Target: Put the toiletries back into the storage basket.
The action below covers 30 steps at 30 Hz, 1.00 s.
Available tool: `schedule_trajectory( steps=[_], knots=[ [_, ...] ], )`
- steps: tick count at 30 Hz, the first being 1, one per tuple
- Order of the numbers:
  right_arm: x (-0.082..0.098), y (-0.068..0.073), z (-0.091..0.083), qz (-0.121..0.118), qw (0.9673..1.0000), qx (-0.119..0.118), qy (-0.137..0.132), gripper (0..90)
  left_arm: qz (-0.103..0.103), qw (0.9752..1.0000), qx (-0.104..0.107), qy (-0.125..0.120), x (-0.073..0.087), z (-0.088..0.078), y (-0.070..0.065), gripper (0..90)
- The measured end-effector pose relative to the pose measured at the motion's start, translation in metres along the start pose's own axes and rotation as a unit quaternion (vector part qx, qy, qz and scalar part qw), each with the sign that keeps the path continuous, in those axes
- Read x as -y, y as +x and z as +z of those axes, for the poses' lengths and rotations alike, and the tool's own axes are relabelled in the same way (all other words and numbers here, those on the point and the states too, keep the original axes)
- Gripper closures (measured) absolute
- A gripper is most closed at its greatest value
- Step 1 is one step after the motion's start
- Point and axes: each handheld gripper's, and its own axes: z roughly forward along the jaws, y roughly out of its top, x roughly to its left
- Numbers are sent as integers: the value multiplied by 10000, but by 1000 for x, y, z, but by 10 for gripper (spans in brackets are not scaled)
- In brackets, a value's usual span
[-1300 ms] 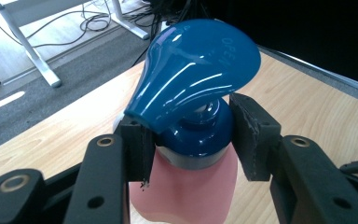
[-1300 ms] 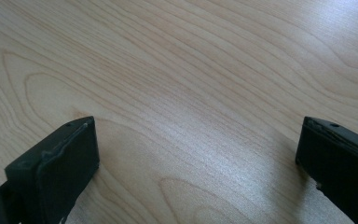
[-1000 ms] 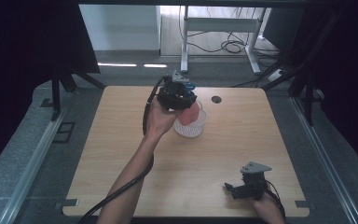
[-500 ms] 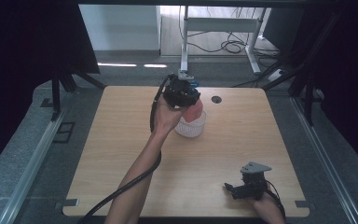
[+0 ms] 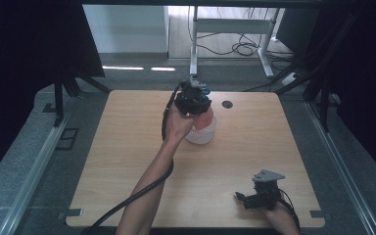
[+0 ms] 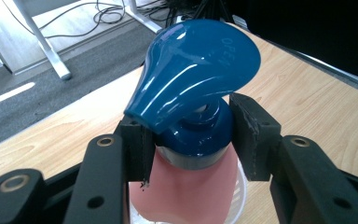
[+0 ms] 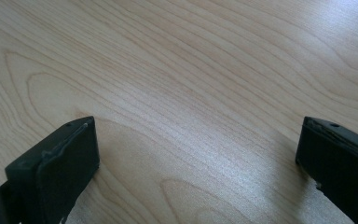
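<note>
Between the pads of my left gripper sits the blue collar of a pink pump bottle; the jaws are clamped on that collar, one pad against each side, just under the pump head. Above the pads, the glossy blue pump head spreads wide, with its spout toward the left of the left gripper view. Raised lettering on the head reads "OPEN"; I can read no other writing or brand. Below the pads, the pink body of the bottle stands inside a white perforated basket, whose rim shows to the right of the body.

From the high view, I see the left gripper over the bottle and basket at the far middle of the wooden table.

My right gripper has its jaws wide apart with nothing between them, above bare tabletop. From the high view, it rests at the near right corner, well apart from the bottle.
</note>
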Motion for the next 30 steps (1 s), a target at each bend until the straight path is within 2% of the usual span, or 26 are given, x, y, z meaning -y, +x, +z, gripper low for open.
schedule_trajectory(
  steps=[30],
  knots=[
    [0,0,0,-19,10000,-20,2,0,-262,9995,-119,132,39,36,2,530]
  ],
)
